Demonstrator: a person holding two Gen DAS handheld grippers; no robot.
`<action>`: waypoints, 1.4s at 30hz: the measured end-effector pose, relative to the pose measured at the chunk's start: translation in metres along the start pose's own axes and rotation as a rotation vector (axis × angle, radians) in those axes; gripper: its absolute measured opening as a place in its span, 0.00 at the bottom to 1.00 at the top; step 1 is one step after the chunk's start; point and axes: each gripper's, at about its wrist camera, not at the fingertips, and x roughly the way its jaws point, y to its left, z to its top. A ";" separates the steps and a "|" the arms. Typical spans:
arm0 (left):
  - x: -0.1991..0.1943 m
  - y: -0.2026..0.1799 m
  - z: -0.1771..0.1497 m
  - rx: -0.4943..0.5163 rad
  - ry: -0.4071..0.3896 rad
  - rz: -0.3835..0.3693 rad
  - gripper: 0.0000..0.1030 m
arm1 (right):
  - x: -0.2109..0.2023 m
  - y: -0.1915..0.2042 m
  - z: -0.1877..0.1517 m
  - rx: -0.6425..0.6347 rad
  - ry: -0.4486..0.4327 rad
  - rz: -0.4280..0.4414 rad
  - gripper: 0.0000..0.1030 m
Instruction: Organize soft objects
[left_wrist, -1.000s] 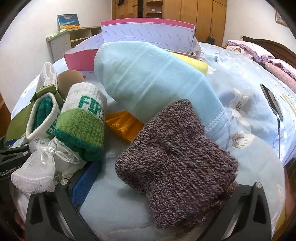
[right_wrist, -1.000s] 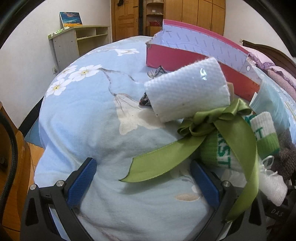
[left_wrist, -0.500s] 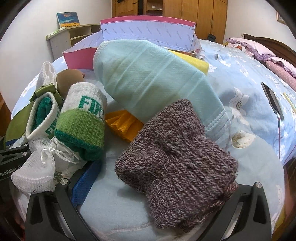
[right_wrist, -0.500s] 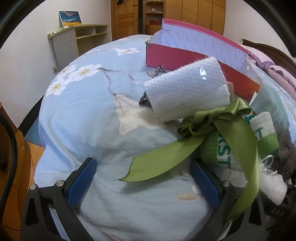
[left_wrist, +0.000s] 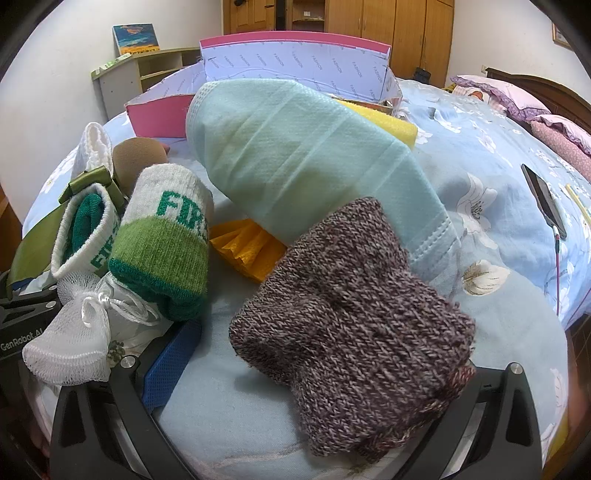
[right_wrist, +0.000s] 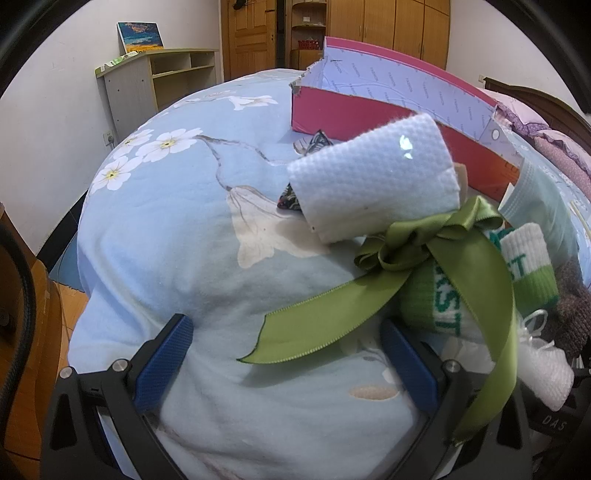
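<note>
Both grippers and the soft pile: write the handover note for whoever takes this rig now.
Left gripper: open, fingers either side of the brown knit sock, not gripping.
Right gripper: open, empty, over the bedspread, green ribbon across it.
On the bed: green-white socks, mesh pouch, blue mask, white towel roll.
Pink box behind; yellow sponge seems inside.
Left: box everything else.

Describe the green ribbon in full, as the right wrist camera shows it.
The green ribbon looks like shiny satin, olive green. It is tied in a bow just below the white rolled cloth and against it. One flat tail runs down to the left over the blue bedspread, ending in a notched cut. Another tail curves down the right side, crossing the green and white sock and passing by the right gripper's finger.
</note>
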 end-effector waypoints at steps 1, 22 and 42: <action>0.000 0.000 0.000 0.000 0.000 0.000 1.00 | 0.000 0.000 0.000 0.000 0.001 0.001 1.00; 0.000 0.000 0.001 -0.003 -0.004 0.002 1.00 | 0.000 -0.003 0.001 0.002 0.002 0.006 1.00; 0.001 0.001 0.003 -0.001 0.003 -0.003 1.00 | 0.002 -0.005 0.000 0.015 0.002 0.006 1.00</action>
